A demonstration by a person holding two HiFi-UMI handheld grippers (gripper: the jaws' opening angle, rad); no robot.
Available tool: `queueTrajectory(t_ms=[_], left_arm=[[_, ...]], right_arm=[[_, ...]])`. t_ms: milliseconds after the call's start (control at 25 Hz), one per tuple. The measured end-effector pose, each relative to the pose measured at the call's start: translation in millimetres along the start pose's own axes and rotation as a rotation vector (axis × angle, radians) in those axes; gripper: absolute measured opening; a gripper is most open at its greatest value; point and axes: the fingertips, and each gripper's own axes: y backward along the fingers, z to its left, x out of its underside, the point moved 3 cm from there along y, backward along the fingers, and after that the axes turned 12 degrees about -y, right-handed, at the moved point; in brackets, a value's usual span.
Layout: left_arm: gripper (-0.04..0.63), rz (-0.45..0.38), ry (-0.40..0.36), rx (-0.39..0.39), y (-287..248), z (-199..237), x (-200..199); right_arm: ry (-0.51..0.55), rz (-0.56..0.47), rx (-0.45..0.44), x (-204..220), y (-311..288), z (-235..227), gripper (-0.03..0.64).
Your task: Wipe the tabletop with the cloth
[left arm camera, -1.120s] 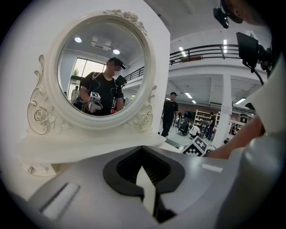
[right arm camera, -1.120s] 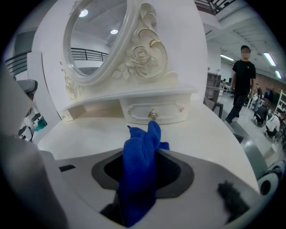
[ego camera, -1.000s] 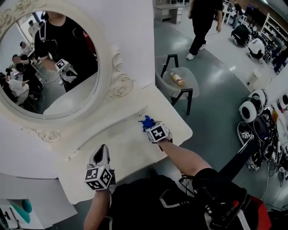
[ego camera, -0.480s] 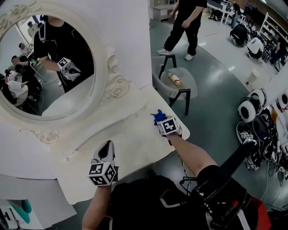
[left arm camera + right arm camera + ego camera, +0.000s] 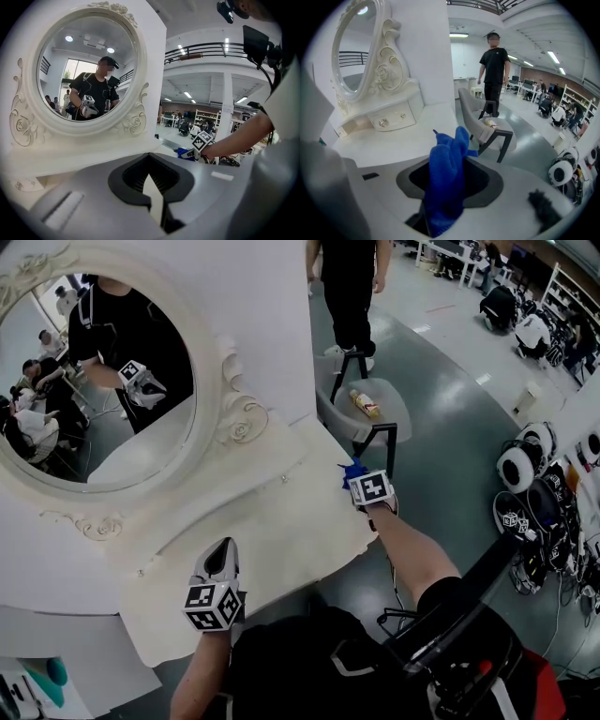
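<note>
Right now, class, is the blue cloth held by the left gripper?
No, the blue cloth is clamped between the jaws of the right gripper, while the left gripper holds nothing.

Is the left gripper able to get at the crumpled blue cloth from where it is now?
Likely yes: only bare white tabletop lies between the left gripper and the crumpled blue cloth, but the right gripper is shut on it.

Left tongs (image 5: 151, 182) closed, empty — oval mirror (image 5: 86, 70) ahead; right tongs (image 5: 192, 153) hold blue cloth (image 5: 182, 151).
</note>
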Motion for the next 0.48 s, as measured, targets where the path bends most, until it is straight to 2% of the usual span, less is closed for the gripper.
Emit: queueTrajectory(t_ms=[160, 240, 360, 480], left_arm=[[0.006, -0.002, 0.003, -0.007, 8.0, 6.4, 3.2], [0.006, -0.013, 0.009, -0.011, 13.5, 9.0, 5.5], [0.007, -0.02, 0.023, -0.025, 26.6, 19.8, 12.7], [0.006, -0.027, 0.051, -0.051, 46.2, 33.8, 22.2]], right_arm=[[0.005, -0.007, 0.065, -4.0, 5.1, -10.5, 0.169], [0.026, -0.028, 0.064, -7.5, 13.1, -3.3, 0.167], [0.046, -0.071, 0.015, -12.8, 25.8, 35.6, 0.167], [0.086, -0.091, -0.091, -9.5, 35.4, 103.2, 0.167]])
